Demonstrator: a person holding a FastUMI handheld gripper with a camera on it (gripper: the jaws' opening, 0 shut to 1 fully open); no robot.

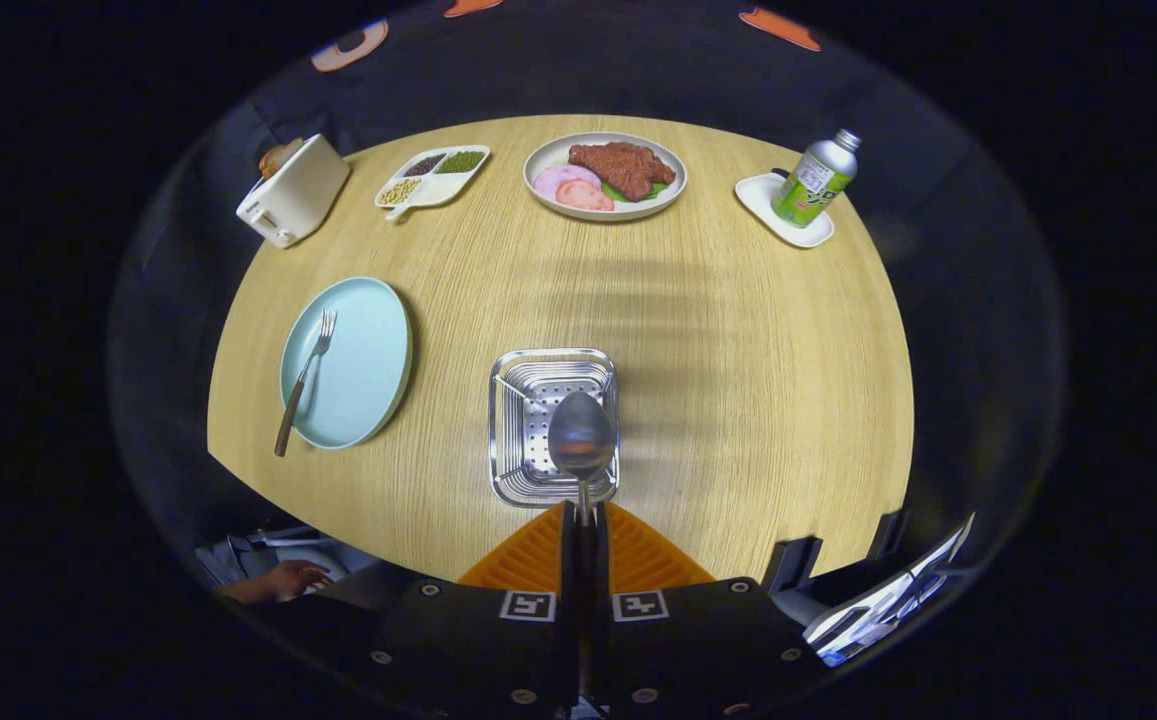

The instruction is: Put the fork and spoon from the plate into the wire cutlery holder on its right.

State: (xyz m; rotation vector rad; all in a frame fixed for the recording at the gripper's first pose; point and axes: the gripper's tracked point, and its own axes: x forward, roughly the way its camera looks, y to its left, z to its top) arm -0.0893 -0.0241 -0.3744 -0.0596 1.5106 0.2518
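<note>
Pale wood grain covered the round table (738, 330), which carried everything else. Near its left edge lay a light blue plate (363, 365), and a fork (304, 378) with a dark handle rested across the plate's left side, tines toward the far edge and handle end hanging over the plate's near rim. At the near edge, right of the plate, stood the wire cutlery holder (553, 372), a square steel basket with a perforated floor. Along the far edge, from left to right, sat a white toaster (294, 190), a white divided dish (432, 177) of beans and seeds, a grey plate of meat and ham slices (605, 175), and a green drink bottle (815, 180) on a small white tray (770, 208). The gripper (583, 520) had its fingers closed together on the handle of a spoon (581, 438), whose bowl stood up just ahead of them, over the holder's near right part. A person's hand (283, 578) rested below the table's near left edge.
</note>
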